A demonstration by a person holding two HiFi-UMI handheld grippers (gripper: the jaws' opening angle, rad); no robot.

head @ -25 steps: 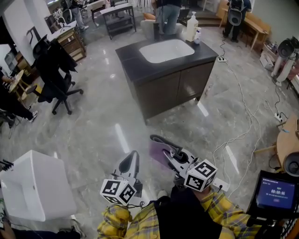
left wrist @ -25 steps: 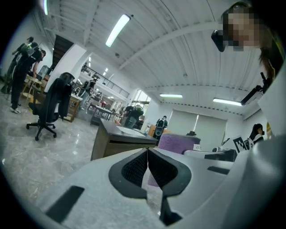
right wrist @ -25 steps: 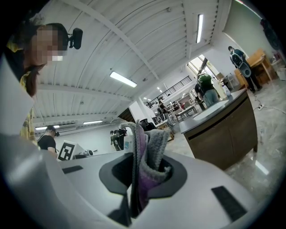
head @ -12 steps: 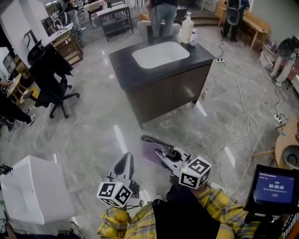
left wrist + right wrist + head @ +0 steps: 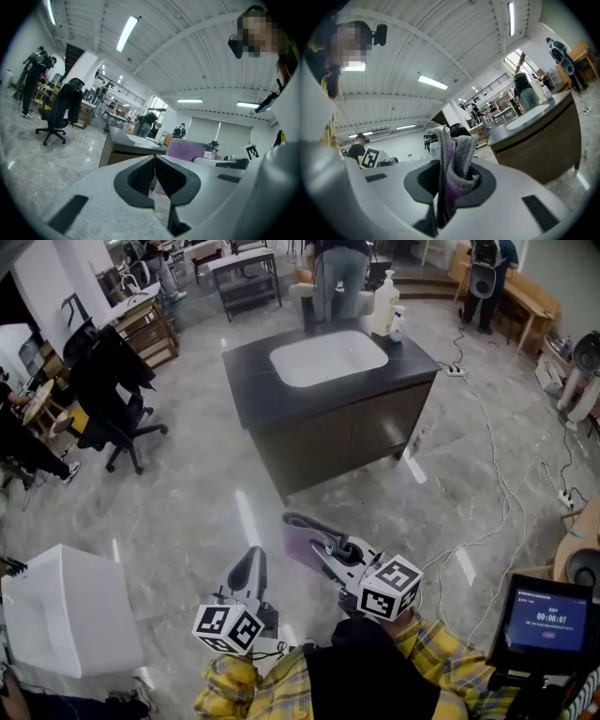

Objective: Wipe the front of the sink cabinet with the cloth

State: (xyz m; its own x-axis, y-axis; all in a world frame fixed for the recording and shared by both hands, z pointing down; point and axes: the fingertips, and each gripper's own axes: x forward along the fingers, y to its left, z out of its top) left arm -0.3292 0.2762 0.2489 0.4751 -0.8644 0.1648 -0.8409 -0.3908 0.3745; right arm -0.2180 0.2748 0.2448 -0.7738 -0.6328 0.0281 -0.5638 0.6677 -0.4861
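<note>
Well ahead of both tongs, across open floor, stands the sink cabinet point(image 5: 328, 442), its dark front doors facing us. And we've got the cloth point(image 5: 452, 161). The right tongs point(image 5: 302, 525) are pinching it, a folded purple-and-grey wad bunched between the jaws and spilling out past their tips. The left tongs point(image 5: 154, 164) are pressed together on nothing, just to the left of the right pair and reaching less far forward.

That cloth looks soft, light and floppy to us. It will drape and fold rather than push, so we judge the wiping pressure must come through the part right at the jaws. The grip on the bunched middle looks sound.

No wiping yet, we reckon: the doors are well apart from the tongs, so closing in comes first. Room is good. The floor point(image 5: 187, 493) ahead of the tongs lies open up to the doors. Off to the right of the right tongs, cables point(image 5: 502, 488) trail past the cabinet's right corner, so we'd step round those. An office chair point(image 5: 108, 399) sits far left of the left tongs, out of our line. The counter point(image 5: 253, 381) edge juts over the doors, so we'd mind it when wiping high.
</note>
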